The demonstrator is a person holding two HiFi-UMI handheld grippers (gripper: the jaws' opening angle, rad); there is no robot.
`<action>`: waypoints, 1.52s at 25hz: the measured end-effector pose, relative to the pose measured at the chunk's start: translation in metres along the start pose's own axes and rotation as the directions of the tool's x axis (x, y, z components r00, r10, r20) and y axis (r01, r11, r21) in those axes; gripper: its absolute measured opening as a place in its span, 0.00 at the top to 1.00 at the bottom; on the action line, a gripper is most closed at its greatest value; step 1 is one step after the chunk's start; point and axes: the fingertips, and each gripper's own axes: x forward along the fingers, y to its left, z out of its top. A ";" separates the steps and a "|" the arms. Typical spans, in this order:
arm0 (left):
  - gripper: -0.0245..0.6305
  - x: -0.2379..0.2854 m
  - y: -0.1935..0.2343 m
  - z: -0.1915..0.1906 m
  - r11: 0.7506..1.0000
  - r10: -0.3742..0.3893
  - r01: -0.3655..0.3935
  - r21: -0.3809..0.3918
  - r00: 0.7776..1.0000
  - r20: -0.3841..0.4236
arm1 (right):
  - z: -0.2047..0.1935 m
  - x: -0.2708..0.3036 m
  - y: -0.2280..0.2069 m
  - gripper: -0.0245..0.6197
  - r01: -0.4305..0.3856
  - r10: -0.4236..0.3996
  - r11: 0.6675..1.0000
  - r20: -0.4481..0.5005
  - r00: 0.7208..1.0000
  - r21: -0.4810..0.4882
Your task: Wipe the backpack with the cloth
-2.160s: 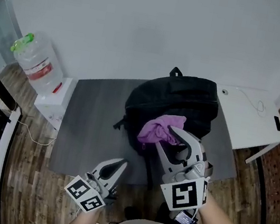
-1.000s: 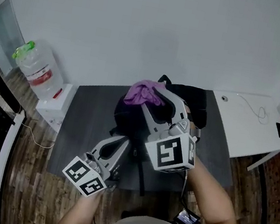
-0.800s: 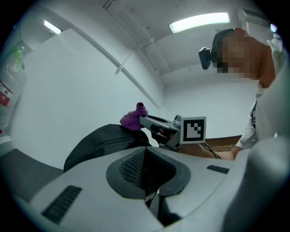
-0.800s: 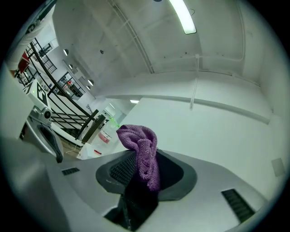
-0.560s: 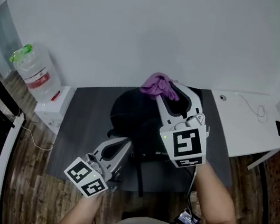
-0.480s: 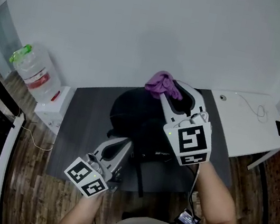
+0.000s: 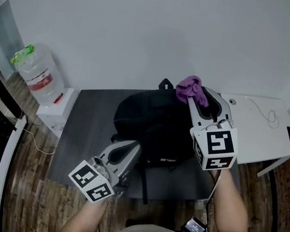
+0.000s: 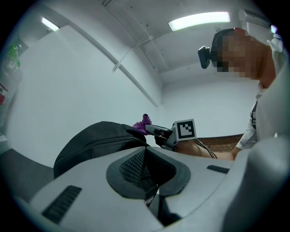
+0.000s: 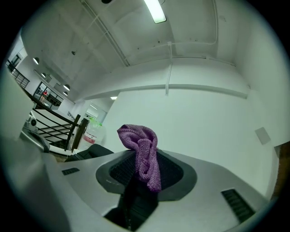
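Mat (image 7: 88,125): grey, on the floor.
Backpack (image 7: 149,122): black, lying on the mat.
Your left tongs (image 7: 132,148): closed, empty, beside the backpack's lower edge.
Your right tongs (image 7: 197,98): clamped on the cloth (image 7: 190,87) at the backpack's top-right edge.
Wiping seems under way, unfinished.

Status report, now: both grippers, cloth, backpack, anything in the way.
Left gripper shut, at the backpack's near edge. Right gripper shut on the purple cloth, by the backpack's top; contact unclear. Nothing in the way.
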 end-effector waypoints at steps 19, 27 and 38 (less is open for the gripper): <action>0.96 0.001 -0.001 -0.007 1.000 0.005 -0.005 -0.016 1.000 -0.019 | -0.009 -0.063 -0.067 0.74 0.196 -0.198 0.978 -0.020 0.980 -0.077; 0.96 -0.024 0.008 -0.005 0.999 0.046 -0.047 -0.025 0.999 -0.006 | 0.054 -0.035 0.066 0.74 -0.063 0.097 0.931 0.077 0.992 -0.359; 0.96 -0.071 0.029 -0.010 0.988 0.142 -0.143 -0.055 0.990 -0.005 | 0.059 0.001 0.234 0.74 -0.331 0.404 0.842 0.092 0.910 -0.426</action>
